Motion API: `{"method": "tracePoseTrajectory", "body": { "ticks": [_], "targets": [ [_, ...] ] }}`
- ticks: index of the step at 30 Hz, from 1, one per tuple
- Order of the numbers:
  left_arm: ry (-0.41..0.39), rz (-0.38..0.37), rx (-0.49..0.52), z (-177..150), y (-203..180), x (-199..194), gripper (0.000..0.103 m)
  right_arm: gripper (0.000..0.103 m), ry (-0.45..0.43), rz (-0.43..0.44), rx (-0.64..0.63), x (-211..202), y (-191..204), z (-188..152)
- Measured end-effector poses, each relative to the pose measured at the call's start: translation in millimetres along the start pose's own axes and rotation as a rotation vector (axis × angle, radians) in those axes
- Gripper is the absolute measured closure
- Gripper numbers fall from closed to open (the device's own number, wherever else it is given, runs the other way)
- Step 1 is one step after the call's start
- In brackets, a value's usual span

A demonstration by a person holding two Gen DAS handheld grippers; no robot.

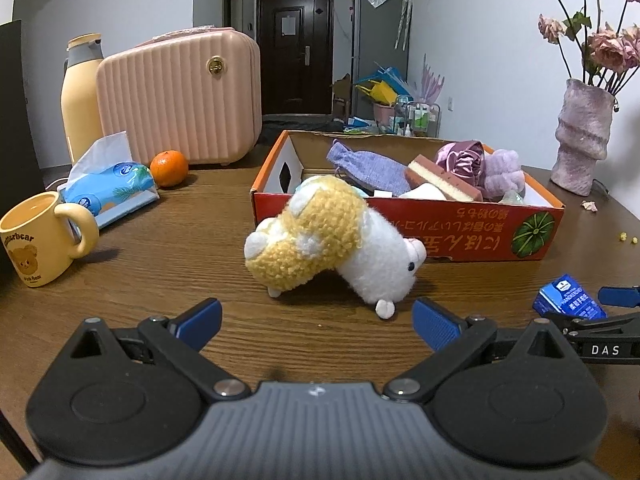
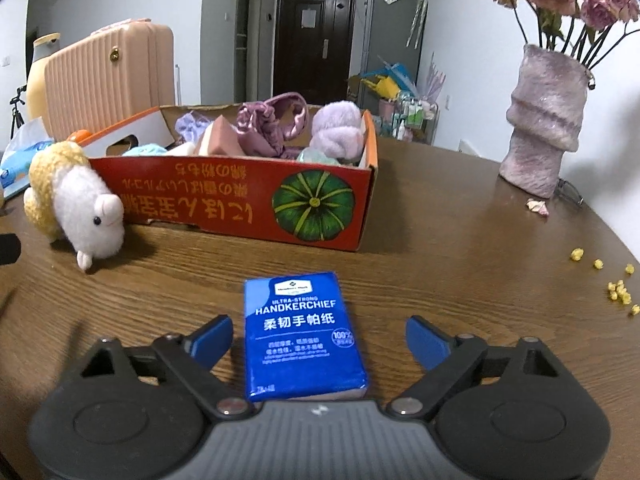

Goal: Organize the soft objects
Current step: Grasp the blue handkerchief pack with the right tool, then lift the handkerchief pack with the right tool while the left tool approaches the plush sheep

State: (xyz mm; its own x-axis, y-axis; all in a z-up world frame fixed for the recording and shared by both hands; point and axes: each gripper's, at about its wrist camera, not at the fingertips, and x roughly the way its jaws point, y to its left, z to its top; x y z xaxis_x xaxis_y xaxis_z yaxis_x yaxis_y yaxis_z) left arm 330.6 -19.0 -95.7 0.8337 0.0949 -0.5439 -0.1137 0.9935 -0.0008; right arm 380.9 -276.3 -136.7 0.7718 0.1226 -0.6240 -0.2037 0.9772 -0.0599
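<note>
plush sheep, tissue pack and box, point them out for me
plush sheep point(image 1: 376, 268), left wrist view, on its white face
tissue pack point(image 2: 302, 332), right wrist view, on the printed blue top
box point(image 2: 224, 208), right wrist view, on its red front wall

A yellow bear mug point(image 1: 38, 236), round orange point(image 1: 169, 168) and ribbed pink suitcase point(image 1: 180, 100) sat on the brown wooden surface point(image 1: 180, 264).

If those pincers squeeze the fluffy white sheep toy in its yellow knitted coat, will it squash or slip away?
The fluffy white sheep toy in its yellow knitted coat looks stuffed, so it probably squashes and weighs little. Its fuzzy pile should resist slipping. The open left gripper sits just short of it.
</note>
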Motion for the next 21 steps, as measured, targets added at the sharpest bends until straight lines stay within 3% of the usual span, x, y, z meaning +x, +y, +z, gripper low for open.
{"method": "tracePoseTrajectory", "body": {
  "ticks": [4,6,21],
  "targets": [
    [0.005,-0.001,0.004,1,-1,4,0.000,0.033,0.008,0.028,0.019,2,-2,0],
    [0.005,-0.001,0.002,2,0,5,0.000,0.052,0.004,0.041,0.027,0,-3,0],
    [0.002,0.012,0.047,7,14,15,0.000,0.052,-0.056,0.001,0.117,-11,-3,1]
  ]
}}
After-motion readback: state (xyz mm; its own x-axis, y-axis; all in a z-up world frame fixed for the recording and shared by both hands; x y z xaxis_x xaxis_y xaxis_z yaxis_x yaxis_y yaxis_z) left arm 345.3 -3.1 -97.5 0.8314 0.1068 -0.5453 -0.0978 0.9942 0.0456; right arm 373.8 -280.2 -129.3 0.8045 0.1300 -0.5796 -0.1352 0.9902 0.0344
